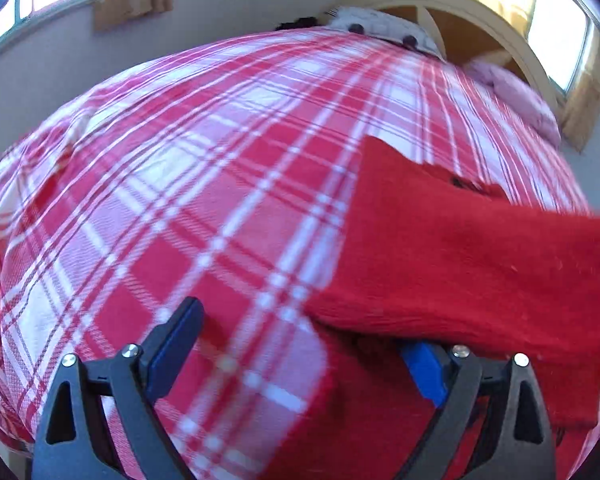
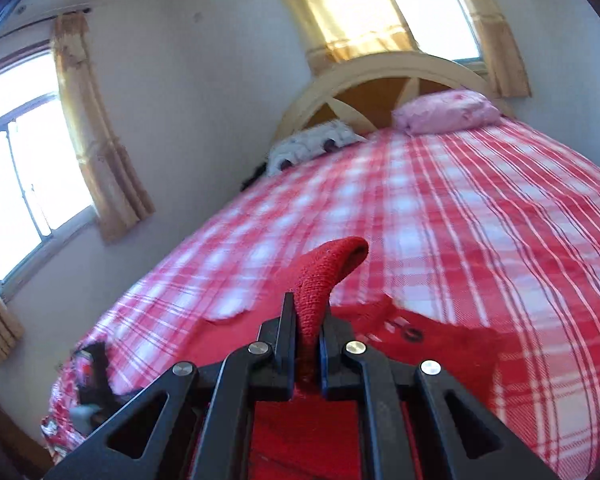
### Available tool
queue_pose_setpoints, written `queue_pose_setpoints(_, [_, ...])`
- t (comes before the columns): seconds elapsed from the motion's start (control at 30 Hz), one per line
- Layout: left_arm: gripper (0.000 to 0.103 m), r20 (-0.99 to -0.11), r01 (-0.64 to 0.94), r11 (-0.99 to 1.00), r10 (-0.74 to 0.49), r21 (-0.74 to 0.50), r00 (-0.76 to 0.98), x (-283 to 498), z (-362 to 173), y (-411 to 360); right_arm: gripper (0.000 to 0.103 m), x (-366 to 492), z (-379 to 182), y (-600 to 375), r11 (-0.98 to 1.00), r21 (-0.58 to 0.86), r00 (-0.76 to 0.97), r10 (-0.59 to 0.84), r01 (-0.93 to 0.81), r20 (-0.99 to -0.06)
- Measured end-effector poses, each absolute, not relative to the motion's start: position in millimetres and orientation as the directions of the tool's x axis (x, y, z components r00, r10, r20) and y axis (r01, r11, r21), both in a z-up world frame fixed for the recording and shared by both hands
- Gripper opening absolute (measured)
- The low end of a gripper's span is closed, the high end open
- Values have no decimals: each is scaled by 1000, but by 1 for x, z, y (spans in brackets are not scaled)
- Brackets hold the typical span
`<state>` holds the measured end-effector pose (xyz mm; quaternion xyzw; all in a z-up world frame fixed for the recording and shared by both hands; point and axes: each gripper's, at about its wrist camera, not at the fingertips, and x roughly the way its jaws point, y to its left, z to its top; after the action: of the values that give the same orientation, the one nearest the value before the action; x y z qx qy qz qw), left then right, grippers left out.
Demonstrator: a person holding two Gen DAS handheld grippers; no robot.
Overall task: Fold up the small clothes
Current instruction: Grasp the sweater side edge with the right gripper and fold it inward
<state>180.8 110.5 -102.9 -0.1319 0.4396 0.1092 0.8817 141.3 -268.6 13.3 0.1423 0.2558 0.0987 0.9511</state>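
Bed with red-and-white plaid sheet (image 1: 204, 184) fills both views; arched headboard (image 2: 364, 70) at the far end, pink pillow (image 2: 446, 112) and a white patterned pillow (image 2: 320, 140) against it. Red knit garment (image 1: 460, 252) lies on the sheet, draped over the left gripper's (image 1: 300, 344) right finger. Left jaws spread wide, holding nothing. Right gripper (image 2: 306, 340) clamped on a ribbed fold of the garment. No readable writing.

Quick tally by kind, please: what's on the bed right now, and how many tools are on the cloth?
Red knitted garment: 1
Pillows at the headboard: 2, pink pillow and white patterned pillow
Plaid bedspread: 1
Tools: 2, left tool open, right tool shut on a fold of the garment
Total: 6
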Motion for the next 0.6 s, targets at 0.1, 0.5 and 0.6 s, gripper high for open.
queue_pose_setpoints(0.1, [96, -797, -351, 935, 177, -47, 578, 172, -105, 116, 8, 143, -23, -285, 940, 341, 818, 222, -33, -531])
queue_pose_setpoints(0.5, [97, -778, -325, 942, 142, -84, 612, 154, -94, 119, 8, 136, -72, -303, 955, 289, 763, 141, 63, -631])
queue_pose_setpoints(0.6, [97, -737, -327, 943, 173, -68, 653, 147, -78, 119, 8, 145, -89, -304, 958, 278, 712, 151, 65, -685])
